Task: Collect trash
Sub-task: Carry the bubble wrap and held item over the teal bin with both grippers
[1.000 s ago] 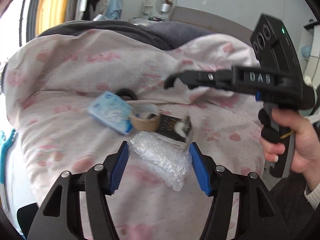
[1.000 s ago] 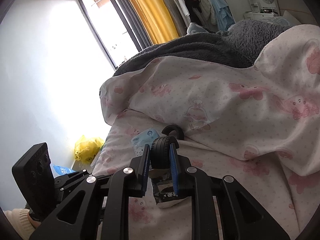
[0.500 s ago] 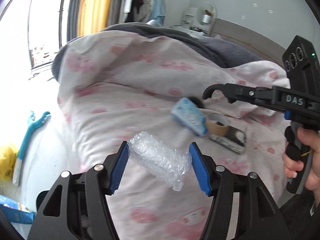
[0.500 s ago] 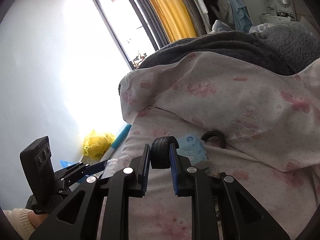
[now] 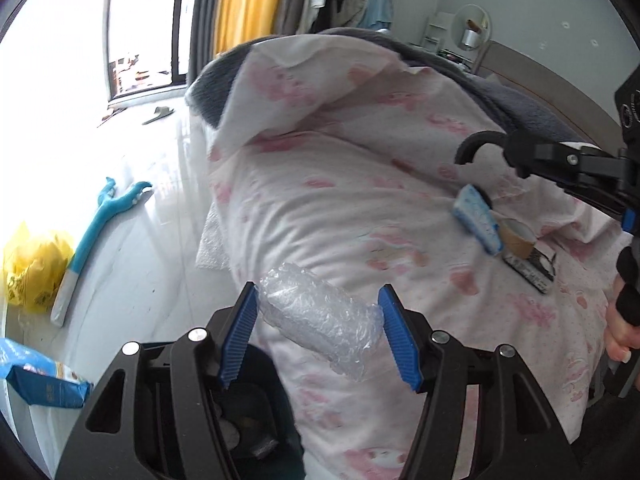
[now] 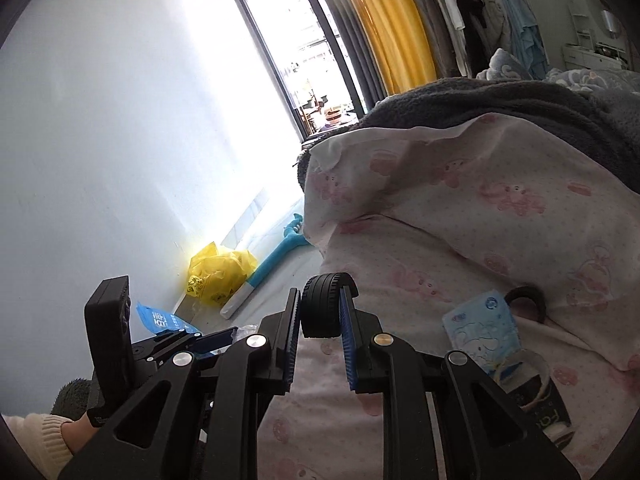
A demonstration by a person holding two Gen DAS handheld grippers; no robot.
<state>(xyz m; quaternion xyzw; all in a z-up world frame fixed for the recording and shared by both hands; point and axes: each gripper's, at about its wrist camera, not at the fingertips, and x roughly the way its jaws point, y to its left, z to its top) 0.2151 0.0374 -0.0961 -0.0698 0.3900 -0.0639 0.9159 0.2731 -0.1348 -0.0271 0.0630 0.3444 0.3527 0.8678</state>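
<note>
Both grippers swung toward the floor; right gripper [image 5: 480,146] marking hidden.

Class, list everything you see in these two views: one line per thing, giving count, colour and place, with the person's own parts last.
bubble wrap: one, clear, between left gripper's fingers
small tyre: one, black, clamped in right gripper
second tyre: one, black, on bed
tissue pack: one, blue-white, on bed
tape roll: one, brown, beside tissue pack
dark packet: one, black, under tape roll
quilt: one, pink-patterned, on bed
plastic bag: one, yellow, on floor
bin: one, dark, below left gripper
left gripper: black, blue pads
right gripper: black, blue pads
</note>
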